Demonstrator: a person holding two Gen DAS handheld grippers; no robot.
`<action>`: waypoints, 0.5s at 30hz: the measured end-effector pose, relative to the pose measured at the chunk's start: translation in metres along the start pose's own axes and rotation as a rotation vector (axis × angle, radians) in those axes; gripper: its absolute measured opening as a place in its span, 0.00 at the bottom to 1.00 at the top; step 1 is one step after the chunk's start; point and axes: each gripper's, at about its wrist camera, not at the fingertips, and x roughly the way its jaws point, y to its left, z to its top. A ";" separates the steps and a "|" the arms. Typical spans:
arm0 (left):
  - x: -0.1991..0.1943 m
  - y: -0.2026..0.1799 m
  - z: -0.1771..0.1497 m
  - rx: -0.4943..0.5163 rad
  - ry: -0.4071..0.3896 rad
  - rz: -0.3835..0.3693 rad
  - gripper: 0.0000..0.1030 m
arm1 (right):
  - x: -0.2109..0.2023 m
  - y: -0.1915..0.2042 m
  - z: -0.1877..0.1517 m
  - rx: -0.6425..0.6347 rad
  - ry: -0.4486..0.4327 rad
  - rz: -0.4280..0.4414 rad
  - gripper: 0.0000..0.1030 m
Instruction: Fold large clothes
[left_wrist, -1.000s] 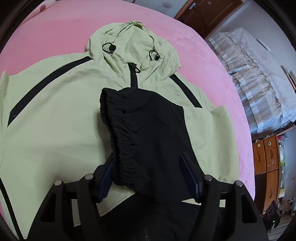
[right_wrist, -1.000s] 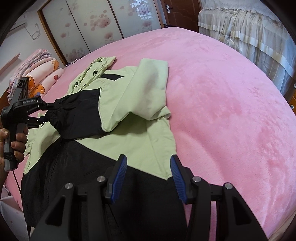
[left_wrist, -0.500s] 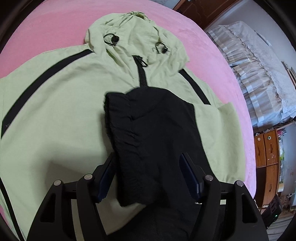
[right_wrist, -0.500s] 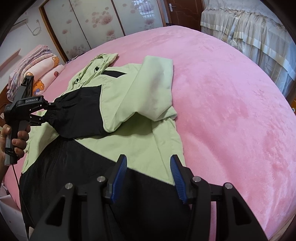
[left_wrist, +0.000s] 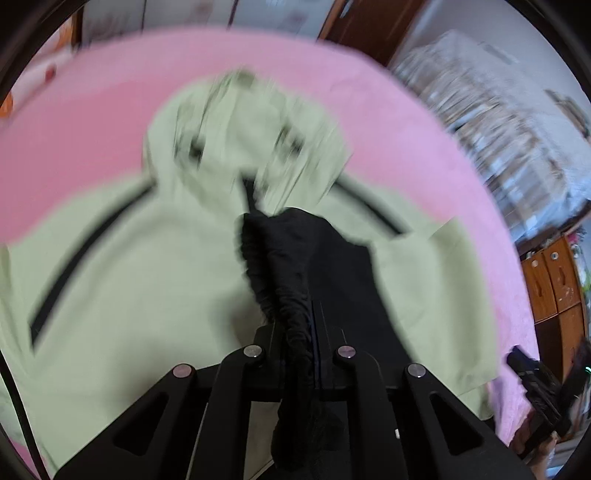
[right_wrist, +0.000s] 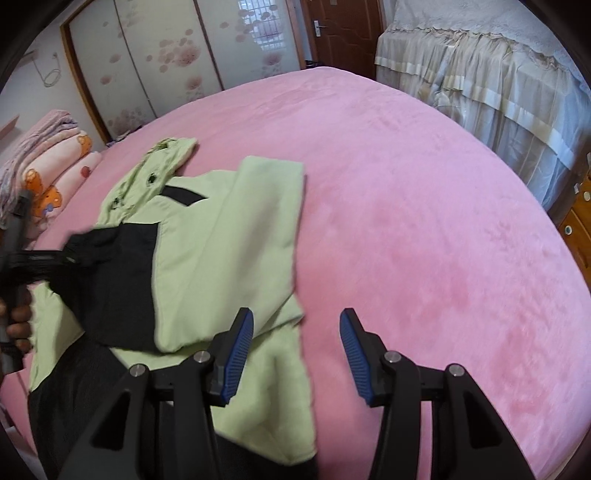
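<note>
Both jaws changed little but left gripper (left_wrist: 297, 325), now clamped on black cuff (left_wrist: 280, 273), right gripper (right_wrist: 295, 354) unchanged, gaping, empty

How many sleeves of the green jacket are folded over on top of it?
2. The black-cuffed sleeve lies across the jacket, pinched by the left gripper. The green sleeve lies folded alongside it.

jacket (right_wrist: 221, 236): pale green with black stripes and black cuff | bed (right_wrist: 424, 221): pink | fingers (right_wrist: 240, 350): blue ribbed pads | wardrobe doors (right_wrist: 166, 55): white with pink flowers
</note>
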 end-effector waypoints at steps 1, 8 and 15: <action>-0.010 -0.001 0.004 0.005 -0.035 0.000 0.07 | 0.005 -0.001 0.001 -0.001 0.010 0.002 0.47; -0.021 0.042 -0.002 -0.052 -0.032 0.096 0.07 | 0.041 0.009 0.002 -0.014 0.117 0.076 0.47; 0.019 0.083 -0.032 -0.130 0.070 0.147 0.09 | 0.069 0.027 0.010 -0.086 0.152 0.055 0.53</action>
